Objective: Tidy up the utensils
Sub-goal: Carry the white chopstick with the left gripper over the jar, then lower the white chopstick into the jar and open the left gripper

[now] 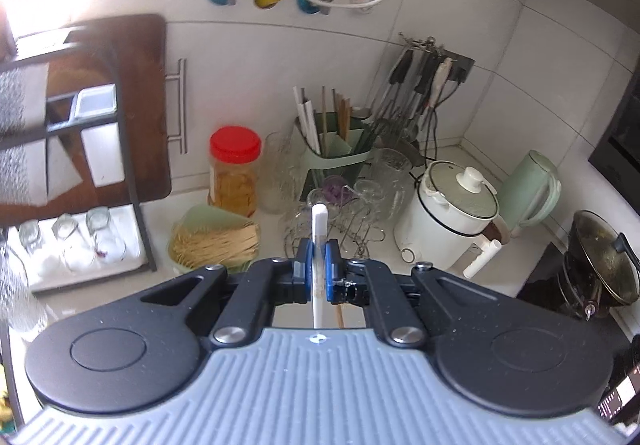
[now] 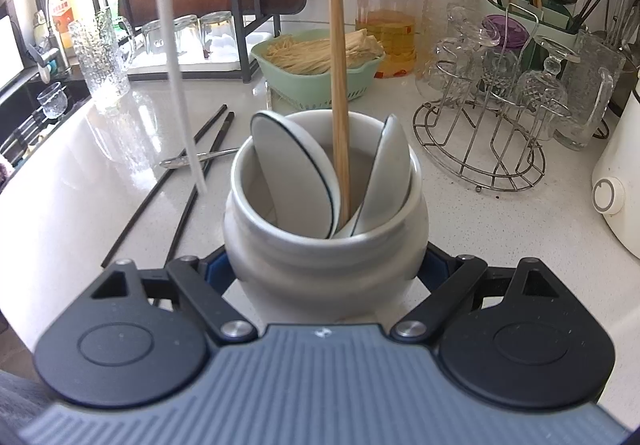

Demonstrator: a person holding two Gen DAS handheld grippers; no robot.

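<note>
I have a white chopstick (image 1: 319, 245) pinched between my left jaws; the blue pads (image 1: 305, 265) sit clenched against it on both sides, with one end sticking out ahead of them and the other running back under the left gripper (image 1: 318, 269). In the right wrist view the same chopstick (image 2: 176, 57) hangs as a long white bar, slanting down from the top edge, its lower tip above the tabletop (image 2: 72, 205) just left of the jar (image 2: 324, 245) and not inside it.

My right gripper (image 2: 324, 269) grasps that white jar, its jaws spread wide around the belly and pressing on both flanks. Inside the jar two white spoons (image 2: 296, 173) with dark rims lean against opposite walls, and a wooden chopstick (image 2: 338, 85) stands nearly upright between them.

Left of the jar, two black chopsticks (image 2: 184, 185) lie side by side on the tabletop, with a metal spoon (image 2: 192, 159) across them.

Farther back sit a green basket (image 2: 316, 81) of pale sticks, a red-lidded jar (image 2: 388, 21) of yellow liquid, and a wire rack (image 2: 480, 149) holding upturned glasses. Behind that, a green caddy (image 1: 336, 153) holds more chopsticks upright by the wall. A white cooker (image 1: 448, 221) stands at the right.
</note>
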